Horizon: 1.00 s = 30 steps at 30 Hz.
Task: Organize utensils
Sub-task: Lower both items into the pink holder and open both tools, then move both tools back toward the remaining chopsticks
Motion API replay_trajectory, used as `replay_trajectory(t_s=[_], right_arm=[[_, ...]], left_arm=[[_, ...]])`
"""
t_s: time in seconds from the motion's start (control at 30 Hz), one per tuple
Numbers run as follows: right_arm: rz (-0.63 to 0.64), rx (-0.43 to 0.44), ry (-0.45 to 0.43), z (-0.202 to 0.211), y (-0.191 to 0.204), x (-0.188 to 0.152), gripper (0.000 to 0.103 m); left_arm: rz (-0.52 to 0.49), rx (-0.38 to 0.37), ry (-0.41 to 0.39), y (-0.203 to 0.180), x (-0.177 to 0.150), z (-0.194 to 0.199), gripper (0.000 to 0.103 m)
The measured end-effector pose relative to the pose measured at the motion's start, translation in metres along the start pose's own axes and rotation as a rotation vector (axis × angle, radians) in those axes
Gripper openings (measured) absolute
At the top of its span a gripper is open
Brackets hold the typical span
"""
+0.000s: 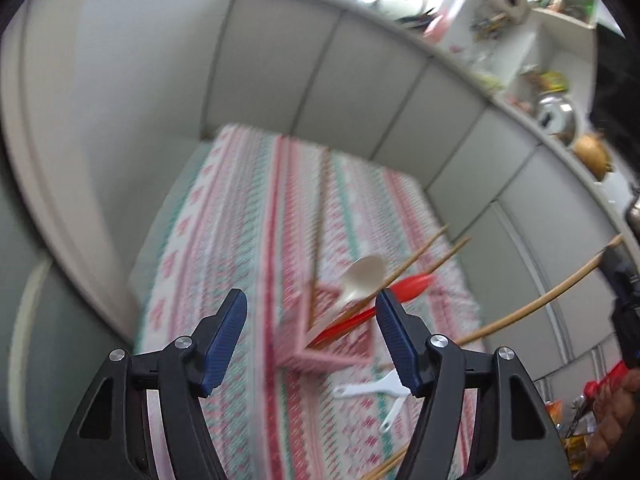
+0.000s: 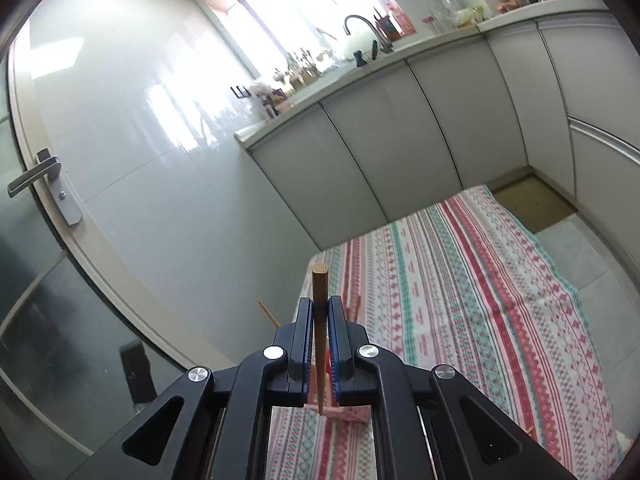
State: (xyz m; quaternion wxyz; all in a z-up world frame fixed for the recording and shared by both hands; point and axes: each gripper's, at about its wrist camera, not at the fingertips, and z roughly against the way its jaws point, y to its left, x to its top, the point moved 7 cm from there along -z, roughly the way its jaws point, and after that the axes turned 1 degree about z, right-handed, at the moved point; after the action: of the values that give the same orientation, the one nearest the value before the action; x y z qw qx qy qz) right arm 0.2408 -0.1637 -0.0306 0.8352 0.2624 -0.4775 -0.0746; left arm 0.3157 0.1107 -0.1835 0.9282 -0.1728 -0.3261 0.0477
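Observation:
My left gripper (image 1: 311, 322) is open and empty above the patterned cloth. Just beyond it stands a pink utensil basket (image 1: 320, 344) that holds a white spoon (image 1: 360, 276), a red utensil (image 1: 384, 300) and wooden chopsticks (image 1: 420, 258). A white spatula (image 1: 372, 388) lies on the cloth in front of the basket. My right gripper (image 2: 320, 320) is shut on a brown wooden chopstick (image 2: 320, 312) and holds it upright above the pink basket (image 2: 340, 412). The same chopstick (image 1: 540, 302) shows at the right of the left wrist view.
The striped cloth (image 2: 460, 300) covers a low table beside grey kitchen cabinets (image 2: 400, 152). A glass door with a handle (image 2: 36, 178) is at the left. More chopsticks (image 1: 390, 462) lie near the cloth's front edge.

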Motion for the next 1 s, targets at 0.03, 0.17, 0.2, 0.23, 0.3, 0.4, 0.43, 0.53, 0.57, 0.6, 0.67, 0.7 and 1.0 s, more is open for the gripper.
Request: replay_trajectory(t_s=[0.03, 0.17, 0.2, 0.23, 0.3, 0.4, 0.43, 0.53, 0.57, 0.6, 0.67, 0.7, 1.0], right_arm=[[0.009, -0.001, -0.010, -0.002, 0.004, 0.001, 0.007], [0.057, -0.004, -0.035, -0.018, 0.022, -0.001, 0.007], [0.075, -0.013, -0.038, -0.024, 0.027, -0.003, 0.007], [0.095, -0.025, -0.043, -0.029, 0.030, -0.005, 0.007], [0.139, -0.048, -0.051, -0.040, 0.036, -0.010, 0.007], [0.194, -0.068, -0.053, -0.057, 0.044, -0.020, 0.007], [0.207, -0.068, -0.048, -0.064, 0.046, -0.024, 0.007], [0.242, -0.083, -0.023, -0.081, 0.050, -0.036, 0.007], [0.251, -0.086, -0.013, -0.085, 0.051, -0.040, 0.007], [0.263, -0.096, -0.003, -0.090, 0.052, -0.043, 0.007], [0.275, -0.093, 0.015, -0.097, 0.052, -0.049, 0.008], [0.280, -0.085, 0.025, -0.100, 0.052, -0.051, 0.008], [0.270, -0.030, 0.060, -0.075, 0.057, -0.047, 0.045]], left_arm=[[0.023, 0.031, 0.037, 0.009, -0.006, -0.002, 0.070], [0.063, 0.152, 0.157, 0.040, -0.028, -0.009, 0.070], [0.057, 0.169, 0.170, 0.044, -0.031, -0.011, 0.070], [0.049, 0.181, 0.182, 0.047, -0.034, -0.011, 0.070], [0.040, 0.178, 0.190, 0.048, -0.037, -0.012, 0.070], [0.024, 0.176, 0.196, 0.048, -0.039, -0.011, 0.070], [0.017, 0.182, 0.195, 0.050, -0.040, -0.010, 0.070], [-0.003, 0.209, 0.199, 0.046, -0.038, -0.015, 0.070], [-0.007, 0.213, 0.202, 0.044, -0.038, -0.016, 0.070], [-0.011, 0.213, 0.203, 0.043, -0.038, -0.017, 0.070], [-0.014, 0.206, 0.207, 0.041, -0.038, -0.018, 0.070], [-0.020, 0.206, 0.208, 0.040, -0.038, -0.019, 0.070], [-0.070, 0.208, 0.203, 0.025, -0.038, -0.012, 0.070]])
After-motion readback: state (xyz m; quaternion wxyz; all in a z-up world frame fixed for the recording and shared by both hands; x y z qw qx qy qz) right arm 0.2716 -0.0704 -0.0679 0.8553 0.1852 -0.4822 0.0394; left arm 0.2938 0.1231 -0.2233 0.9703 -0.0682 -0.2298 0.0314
